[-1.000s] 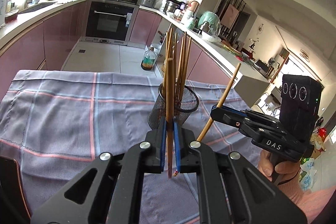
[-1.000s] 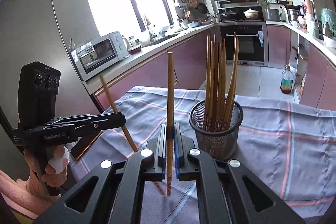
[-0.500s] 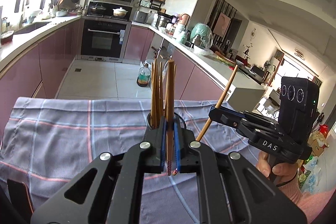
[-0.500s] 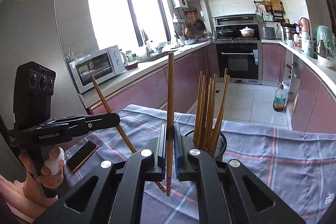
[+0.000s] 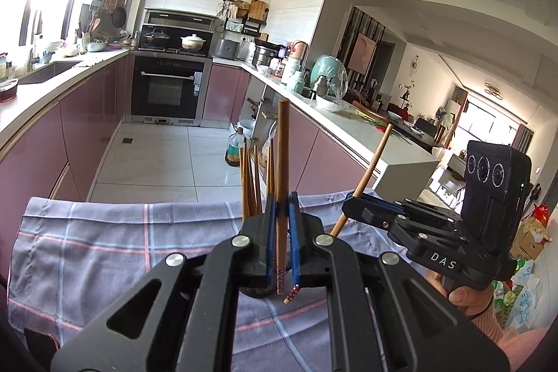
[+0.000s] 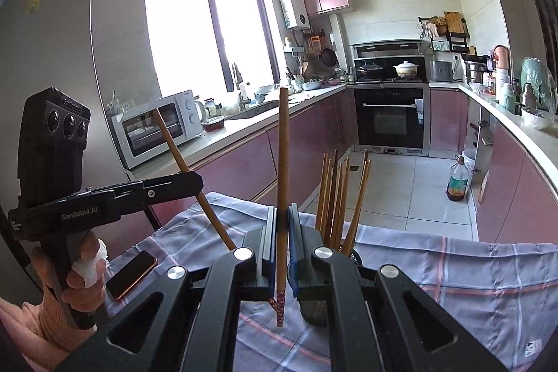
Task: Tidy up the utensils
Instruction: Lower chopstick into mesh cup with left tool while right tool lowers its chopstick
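Note:
My left gripper (image 5: 281,202) is shut on a wooden chopstick (image 5: 281,162) that stands upright, patterned end down. My right gripper (image 6: 283,213) is shut on another upright chopstick (image 6: 282,156). Each gripper shows in the other's view, the right one (image 5: 352,203) and the left one (image 6: 195,179), with its chopstick tilted. A black mesh holder (image 6: 315,305) with several chopsticks (image 6: 336,197) stands on the checked cloth (image 6: 453,274), just behind both grippers and mostly hidden by them. The holder's chopsticks (image 5: 253,180) also show left of my left gripper.
A phone (image 6: 134,272) lies on the cloth at its left edge. Kitchen counters (image 5: 45,89), an oven (image 5: 167,89) and a floor bottle (image 6: 457,178) lie beyond the table. A microwave (image 6: 157,128) stands on the left counter.
Both grippers have risen with their chopsticks; the mesh holder has dropped low in both views and is now mostly hidden behind the fingers. Both stay shut.

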